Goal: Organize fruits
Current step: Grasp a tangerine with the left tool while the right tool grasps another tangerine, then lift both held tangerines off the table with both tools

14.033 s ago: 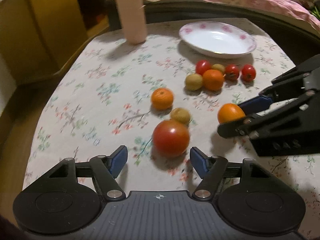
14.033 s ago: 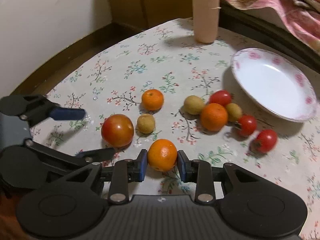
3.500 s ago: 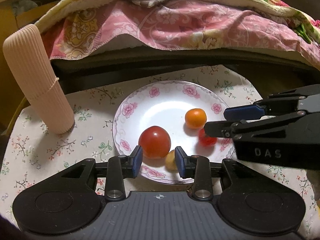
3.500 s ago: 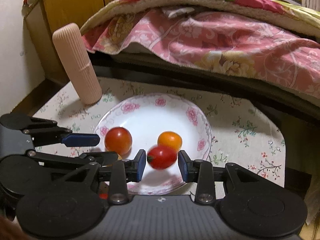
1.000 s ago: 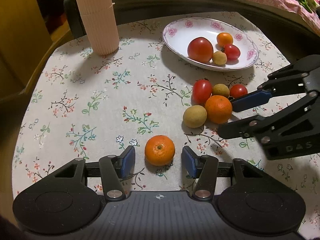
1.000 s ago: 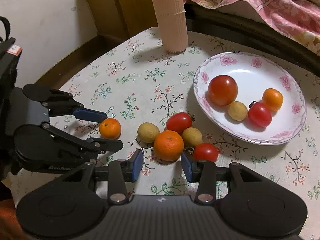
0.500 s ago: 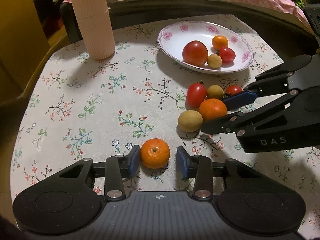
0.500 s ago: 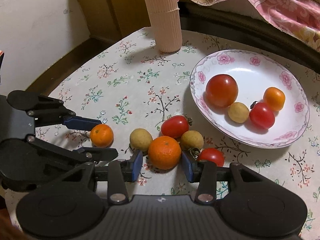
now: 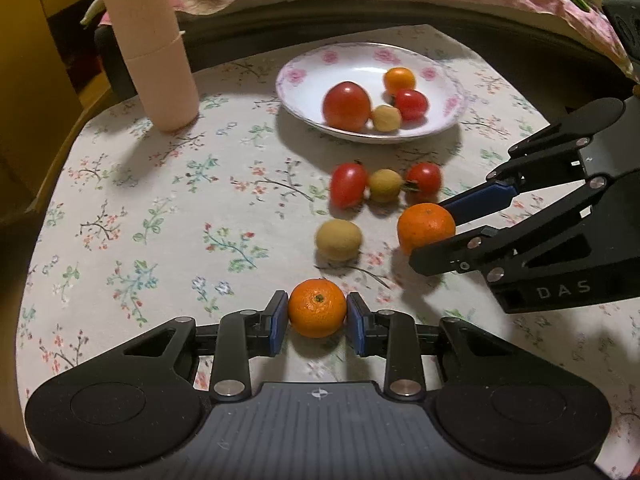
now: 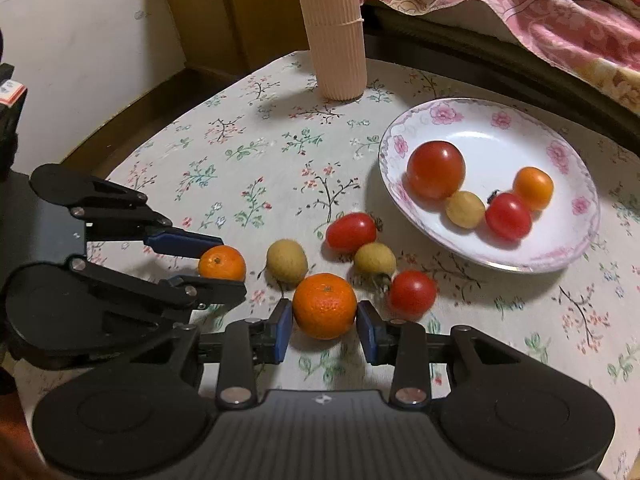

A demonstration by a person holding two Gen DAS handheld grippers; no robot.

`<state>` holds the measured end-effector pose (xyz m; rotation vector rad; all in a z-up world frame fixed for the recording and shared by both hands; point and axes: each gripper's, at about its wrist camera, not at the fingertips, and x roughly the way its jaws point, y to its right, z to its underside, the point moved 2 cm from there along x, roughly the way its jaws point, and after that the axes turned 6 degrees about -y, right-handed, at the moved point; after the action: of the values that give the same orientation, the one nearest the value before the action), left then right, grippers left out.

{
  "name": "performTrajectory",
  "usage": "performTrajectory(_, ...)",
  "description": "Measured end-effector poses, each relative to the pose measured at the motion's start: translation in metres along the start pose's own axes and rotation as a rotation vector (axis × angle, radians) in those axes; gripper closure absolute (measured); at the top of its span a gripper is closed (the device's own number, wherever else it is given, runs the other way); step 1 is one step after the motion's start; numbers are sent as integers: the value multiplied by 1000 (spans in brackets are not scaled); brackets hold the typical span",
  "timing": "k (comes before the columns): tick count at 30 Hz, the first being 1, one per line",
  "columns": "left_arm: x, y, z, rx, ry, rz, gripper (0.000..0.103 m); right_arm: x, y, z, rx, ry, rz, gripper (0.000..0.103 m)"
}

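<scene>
Clamping two oranges at the flowered tablecloth's (image 9: 120, 208) near edge: our left gripper (image 9: 317, 320) pinches the small orange mandarin (image 9: 317, 313), our right gripper (image 10: 325, 322) the larger round orange (image 10: 324, 306), both ready for the pink-flowered white plate (image 10: 576, 248).

Three mandarins (image 10: 324, 305), one large tomato (image 10: 435, 169), three cherry tomatoes (image 10: 351, 231), three longans (image 10: 287, 261), one plate (image 10: 576, 240), one ribbed cylinder (image 10: 336, 32).

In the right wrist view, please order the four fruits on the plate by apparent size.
1. Big red tomato, clearly largest.
2. Small red tomato.
3. Small orange, nearly the same size as the small red tomato, so this order is unsure.
4. Yellowish fruit, smallest.
</scene>
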<state>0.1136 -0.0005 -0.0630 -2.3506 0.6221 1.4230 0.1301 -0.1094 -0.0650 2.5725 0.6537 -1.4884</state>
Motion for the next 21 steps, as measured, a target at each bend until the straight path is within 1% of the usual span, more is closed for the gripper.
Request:
performTrajectory(8, -12, 25, 19, 36, -28, 26, 63, -19, -7, 36, -7, -39, 15, 66)
performTrajectory(12, -11, 34, 23, 57, -39, 36, 63, -28, -11, 54, -7, -51, 25, 66)
performTrajectory(15, -12, 35, 22, 56, -37, 41, 62, -28, -12, 59, -9, -52, 41, 66)
performTrajectory(20, -13, 36, 22, 72, -34, 45, 61, -27, -11, 61, -1, -58, 33, 66)
performTrajectory(21, -13, 36, 22, 77, -38, 45, 57, -25, -11, 61, -4, -63, 28, 66)
